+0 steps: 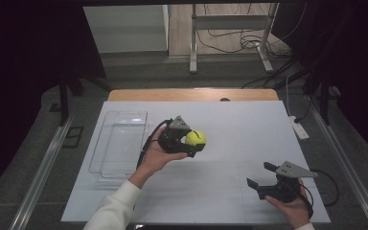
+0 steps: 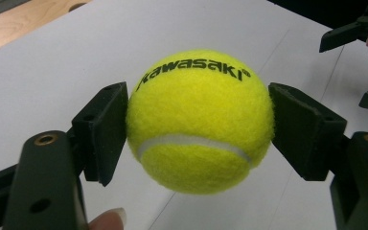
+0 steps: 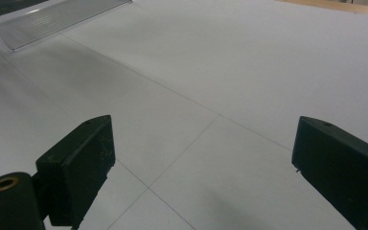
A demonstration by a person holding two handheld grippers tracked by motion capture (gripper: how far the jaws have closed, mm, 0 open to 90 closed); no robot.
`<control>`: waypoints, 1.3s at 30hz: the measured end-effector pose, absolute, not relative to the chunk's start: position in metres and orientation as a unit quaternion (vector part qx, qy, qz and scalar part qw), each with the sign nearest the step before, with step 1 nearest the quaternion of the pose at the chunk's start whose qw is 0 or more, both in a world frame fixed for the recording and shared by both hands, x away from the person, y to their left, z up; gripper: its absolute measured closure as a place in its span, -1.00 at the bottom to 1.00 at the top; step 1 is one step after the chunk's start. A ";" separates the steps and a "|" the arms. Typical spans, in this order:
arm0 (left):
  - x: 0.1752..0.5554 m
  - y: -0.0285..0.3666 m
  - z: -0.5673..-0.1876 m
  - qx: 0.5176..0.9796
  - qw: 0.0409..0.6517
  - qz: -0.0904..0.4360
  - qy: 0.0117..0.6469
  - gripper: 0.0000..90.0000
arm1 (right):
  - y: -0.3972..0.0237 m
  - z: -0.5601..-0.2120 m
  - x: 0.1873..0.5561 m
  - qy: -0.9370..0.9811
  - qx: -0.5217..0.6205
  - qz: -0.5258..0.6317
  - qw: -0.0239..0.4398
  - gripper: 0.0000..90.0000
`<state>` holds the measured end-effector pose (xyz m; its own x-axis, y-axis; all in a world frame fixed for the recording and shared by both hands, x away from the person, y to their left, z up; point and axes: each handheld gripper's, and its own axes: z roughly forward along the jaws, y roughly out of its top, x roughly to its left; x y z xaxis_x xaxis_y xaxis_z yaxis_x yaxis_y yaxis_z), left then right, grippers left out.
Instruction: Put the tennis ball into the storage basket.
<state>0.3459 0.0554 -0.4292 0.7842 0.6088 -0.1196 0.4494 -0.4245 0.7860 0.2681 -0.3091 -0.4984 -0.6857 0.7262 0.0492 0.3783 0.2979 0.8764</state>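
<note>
A yellow tennis ball [image 1: 196, 138] with black lettering hangs above the middle of the white table top [image 1: 230, 124], clamped in my left gripper [image 1: 191, 143]. In the left gripper view both black pads [image 2: 108, 124] press on the sides of the tennis ball [image 2: 200, 122], so my left gripper [image 2: 199, 127] is shut on it. My right gripper [image 1: 259, 174] rests low near the table's front right, held in a hand, its jaws spread wide. The right gripper view shows my right gripper [image 3: 203, 158] open over bare white surface, nothing between the pads [image 3: 84, 160].
A clear plastic tray [image 1: 120, 143] lies on the left side of the table, its corner also at the top left as the tray [image 3: 52, 19] in the right gripper view. A white power strip [image 1: 298, 127] sits off the right edge. A metal stand [image 1: 230, 33] is beyond the table.
</note>
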 end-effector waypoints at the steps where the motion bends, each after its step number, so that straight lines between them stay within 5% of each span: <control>1: 0.345 0.056 -0.428 0.838 0.436 0.092 0.316 -0.41 | -0.309 -0.498 0.268 0.784 0.353 0.477 0.182 -0.83; 39: 0.335 0.075 -0.408 0.809 0.480 0.119 0.317 -0.41 | -0.309 -0.498 0.268 0.783 0.354 0.477 0.185 -0.82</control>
<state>0.3347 0.0753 -0.4079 0.7706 0.6274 -0.1120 0.3994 -0.3386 0.8520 0.2680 -0.3091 -0.4978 -0.6815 0.7302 0.0480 0.3775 0.2946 0.8779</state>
